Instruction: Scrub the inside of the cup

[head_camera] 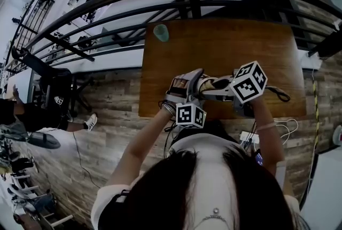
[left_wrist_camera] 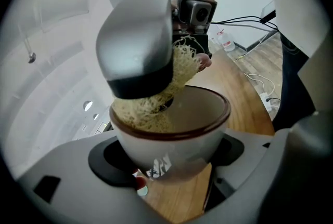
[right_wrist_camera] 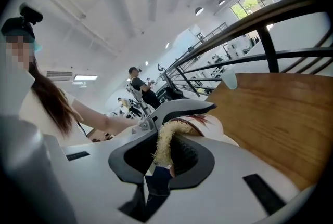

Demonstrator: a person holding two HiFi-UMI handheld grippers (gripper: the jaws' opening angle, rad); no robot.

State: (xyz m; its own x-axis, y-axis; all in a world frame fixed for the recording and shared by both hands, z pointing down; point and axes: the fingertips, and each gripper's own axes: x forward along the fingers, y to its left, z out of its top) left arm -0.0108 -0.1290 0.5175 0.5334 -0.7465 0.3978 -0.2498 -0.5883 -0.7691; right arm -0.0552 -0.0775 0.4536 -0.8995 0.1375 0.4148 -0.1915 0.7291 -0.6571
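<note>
My left gripper (left_wrist_camera: 167, 165) has the cup (left_wrist_camera: 179, 140). The jaws are wide, one on each side of the white wall, pads pressed on it. The cup is white with a brown rim, and its mouth is tipped up toward my right gripper (right_wrist_camera: 167, 151).

The right jaws are narrow, clamped on the scrubber (right_wrist_camera: 165, 140), a pale yellow, stringy strip that curves out past the fingertips. In the left gripper view its loose end is down inside the cup, bunched against the left inner wall and spilling onto the rim there. The rest of the inside shows bare.

The cup is held over the near part of the wooden table (head_camera: 240, 47), about mid-width, right in front of me. I can't tell whether its base touches the wood. A teal tumbler (head_camera: 161, 32) stands at the far left corner, well apart from both grippers.
</note>
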